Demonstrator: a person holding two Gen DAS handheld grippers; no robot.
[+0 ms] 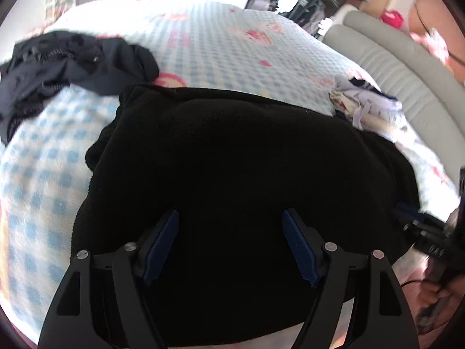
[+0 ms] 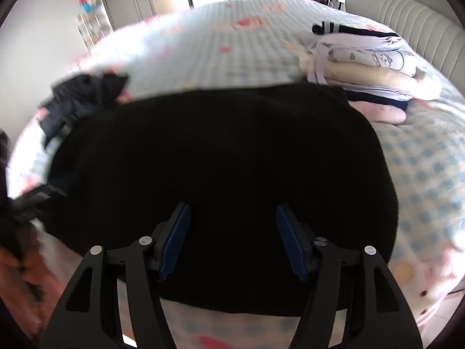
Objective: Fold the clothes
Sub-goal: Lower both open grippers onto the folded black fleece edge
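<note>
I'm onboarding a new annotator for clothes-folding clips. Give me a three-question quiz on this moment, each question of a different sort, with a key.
1. True or false: the left gripper is clamped on the black fleece garment.
2. Multiple choice: the stack of folded clothes lies (A) on the floor, (B) on the checked blanket near the padded headboard, (C) on top of the black fleece garment.
3. Fill in: the crumpled dark garment lies to the fleece's far ____ in the left wrist view.

Key: 1 false, both it and the right gripper stand open above the fleece; 2 B; 3 left.
</note>
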